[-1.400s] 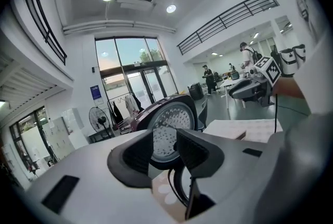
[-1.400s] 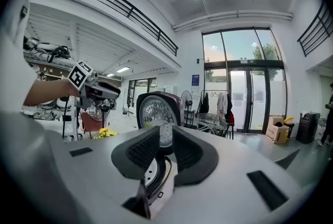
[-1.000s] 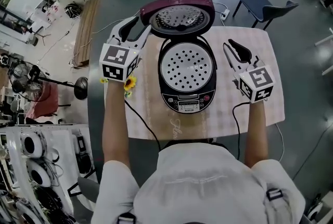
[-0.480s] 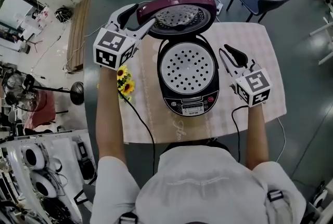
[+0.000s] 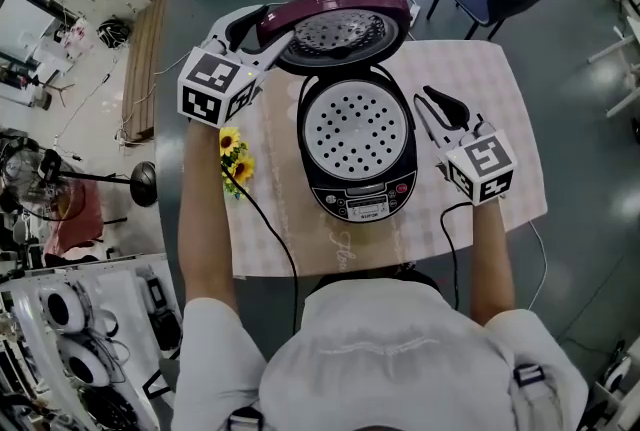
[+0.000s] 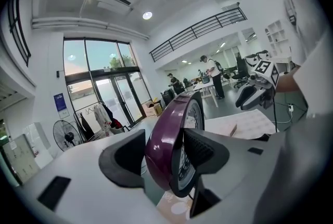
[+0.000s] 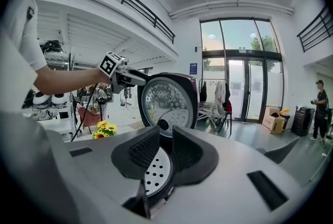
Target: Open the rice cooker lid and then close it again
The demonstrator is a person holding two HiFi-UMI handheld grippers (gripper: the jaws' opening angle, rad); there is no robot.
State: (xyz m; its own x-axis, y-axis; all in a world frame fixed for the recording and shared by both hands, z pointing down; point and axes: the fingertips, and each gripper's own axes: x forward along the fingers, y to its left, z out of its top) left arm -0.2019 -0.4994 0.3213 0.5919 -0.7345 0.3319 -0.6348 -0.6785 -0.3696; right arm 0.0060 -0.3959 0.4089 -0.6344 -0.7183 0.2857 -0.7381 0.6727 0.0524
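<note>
Head view: the black rice cooker [image 5: 360, 194] sits between both grippers. Its round maroon lid [image 5: 340, 19] stands raised at the far side, and a perforated silver steamer plate [image 5: 358, 129] fills the pot.

Left gripper view: the left gripper [image 6: 164, 153] straddles the lid's rim. Its fingers have just been closing but are released, with a gap at the outer pad.

Right gripper view: the right gripper [image 7: 165, 153] has its fingers narrowly parted and grasps nothing. The pot lies just beyond its tips.

Both forearms stretched forward; left gripper [image 5: 268, 27] reaches further ahead, jaws wide, just now closing a little, straddling the rim of the rice cooker lid [image 5: 345, 24], no firm pinch seen; right gripper [image 5: 432, 101] nearer the body, jaws a narrow slit apart, empty.
</note>
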